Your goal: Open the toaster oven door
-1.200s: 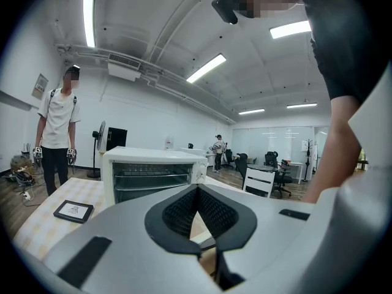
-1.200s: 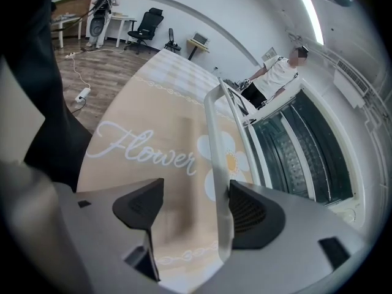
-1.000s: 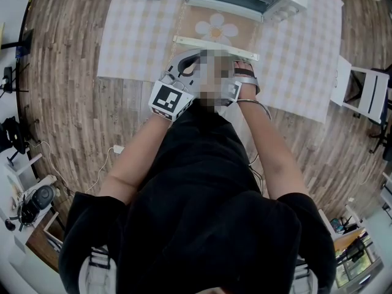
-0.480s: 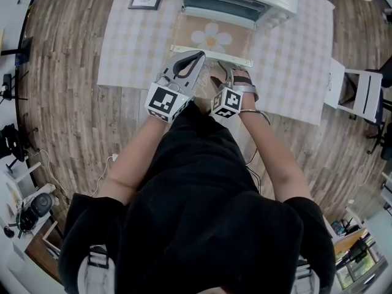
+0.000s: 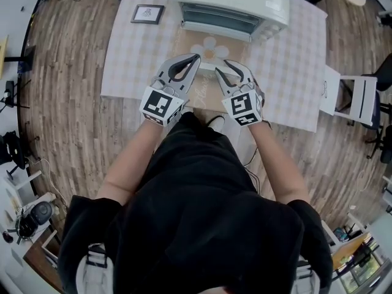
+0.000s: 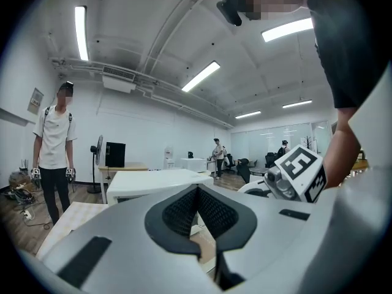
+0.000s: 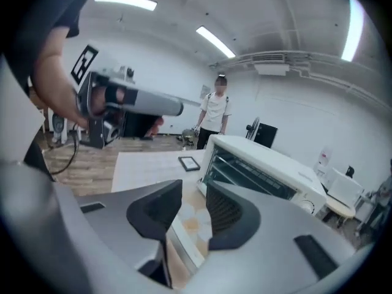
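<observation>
The white toaster oven [image 5: 229,5] stands at the far side of the checked tablecloth, and its door [image 5: 205,46] lies folded down flat, with a flower pattern showing. Both grippers hang in the air on the near side of the door, touching nothing. My left gripper [image 5: 196,57] is shut, its pads meeting tip to tip [image 6: 196,192]. My right gripper [image 5: 222,66] has its jaws closing, with a narrow gap and nothing between them [image 7: 193,207]. In the right gripper view the oven [image 7: 263,164] shows its open cavity and racks beyond the jaws.
A small framed picture [image 5: 147,13] lies on the cloth left of the oven. A white chair [image 5: 352,100] stands at the table's right. Wooden floor surrounds the table. Other people stand farther off in the room [image 7: 214,118].
Both grippers have drawn back from the lowered door's handle and risen toward the head camera. The right jaws have narrowed from wide open. The door stays down.
</observation>
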`<move>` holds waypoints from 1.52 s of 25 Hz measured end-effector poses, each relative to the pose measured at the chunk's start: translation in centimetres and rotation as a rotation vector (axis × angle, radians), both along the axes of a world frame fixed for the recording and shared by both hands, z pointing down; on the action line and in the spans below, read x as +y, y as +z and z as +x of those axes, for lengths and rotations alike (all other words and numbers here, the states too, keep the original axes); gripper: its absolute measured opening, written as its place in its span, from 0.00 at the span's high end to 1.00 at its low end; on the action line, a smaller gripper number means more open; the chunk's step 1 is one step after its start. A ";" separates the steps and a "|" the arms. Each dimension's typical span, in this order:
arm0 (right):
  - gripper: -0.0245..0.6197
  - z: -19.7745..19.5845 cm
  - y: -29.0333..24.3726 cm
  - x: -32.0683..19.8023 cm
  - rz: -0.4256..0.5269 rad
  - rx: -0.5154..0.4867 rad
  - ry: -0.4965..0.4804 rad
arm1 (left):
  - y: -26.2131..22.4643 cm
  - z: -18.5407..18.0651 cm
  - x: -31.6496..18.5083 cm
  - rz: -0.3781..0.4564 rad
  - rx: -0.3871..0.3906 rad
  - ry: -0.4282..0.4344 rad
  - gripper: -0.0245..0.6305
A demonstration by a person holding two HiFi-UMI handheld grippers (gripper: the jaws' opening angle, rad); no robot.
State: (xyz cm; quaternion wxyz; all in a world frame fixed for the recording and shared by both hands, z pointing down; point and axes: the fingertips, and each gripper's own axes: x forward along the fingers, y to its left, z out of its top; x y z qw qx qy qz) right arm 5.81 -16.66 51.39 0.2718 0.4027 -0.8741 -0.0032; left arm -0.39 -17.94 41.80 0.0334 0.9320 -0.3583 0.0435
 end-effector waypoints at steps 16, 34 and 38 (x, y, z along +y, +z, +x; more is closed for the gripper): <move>0.93 0.8 -14.9 0.0 0.183 -0.397 0.022 | -5.0 0.9 -0.2 0.062 0.002 0.056 0.94; 0.93 3.0 -16.4 -0.1 0.188 -0.449 0.058 | -6.4 2.6 -0.2 0.048 0.008 0.100 0.94; 0.93 3.3 -16.1 -0.2 0.186 -0.451 0.064 | -6.3 2.8 -0.1 0.036 0.007 0.101 0.94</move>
